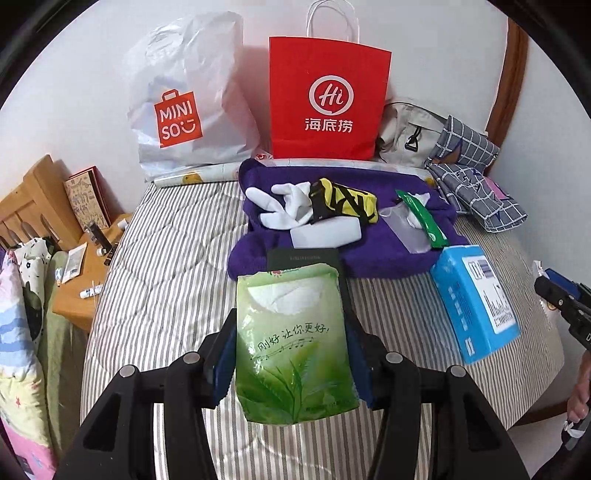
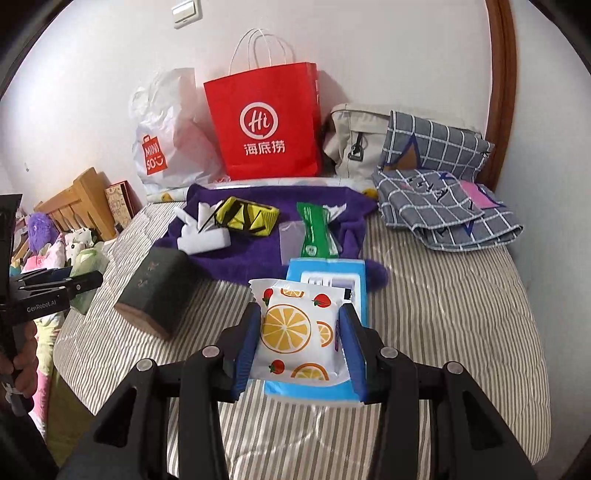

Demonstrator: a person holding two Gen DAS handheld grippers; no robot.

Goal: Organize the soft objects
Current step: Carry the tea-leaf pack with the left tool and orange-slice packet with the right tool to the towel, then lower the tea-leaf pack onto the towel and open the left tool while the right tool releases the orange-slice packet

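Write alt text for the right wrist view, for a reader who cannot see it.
The right gripper holds a white tissue pack printed with oranges and strawberries above a striped bed. Beyond lie a blue pack, a purple towel strewn with small items, a red paper bag and a checked cloth.

Left camera: a red paper bag [image 1: 328, 99] stands upright against the wall, with a white plastic bag [image 1: 192, 96] just to its left and a beige bag [image 1: 406, 129] to its right. I see all three at the far edge of the striped cover [image 1: 166, 258]. Left of the bed are a nightstand [image 1: 79, 291] strewn with small tubes and a book [image 1: 86, 201] standing upright. Right camera: a wall switch [image 2: 187, 13] above the bags.
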